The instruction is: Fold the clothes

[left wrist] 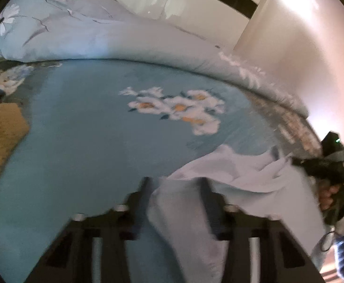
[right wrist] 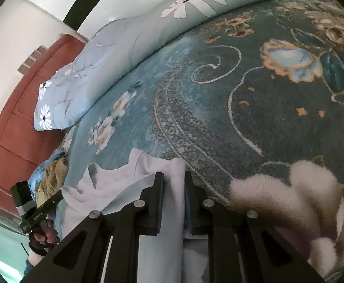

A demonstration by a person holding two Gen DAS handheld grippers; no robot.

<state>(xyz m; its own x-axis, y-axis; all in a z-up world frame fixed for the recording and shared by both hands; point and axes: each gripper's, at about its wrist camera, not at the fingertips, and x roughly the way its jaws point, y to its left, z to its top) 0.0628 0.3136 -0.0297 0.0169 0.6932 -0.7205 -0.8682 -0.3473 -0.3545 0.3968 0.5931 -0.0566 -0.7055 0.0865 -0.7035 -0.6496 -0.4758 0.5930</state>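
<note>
Left wrist view: your left tool (left wrist: pixel 175 184) pinches the pale garment (left wrist: pixel 242 176) by one edge on the bed (left wrist: pixel 89 129).

Right wrist view: your right tool (right wrist: pixel 173 176) clamps another edge, likely so it spreads taut for folding.

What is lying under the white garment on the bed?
Under the white garment lies the blue floral blanket, visible around it. The covered patch is hidden. Both grippers pinch the cloth.
</note>
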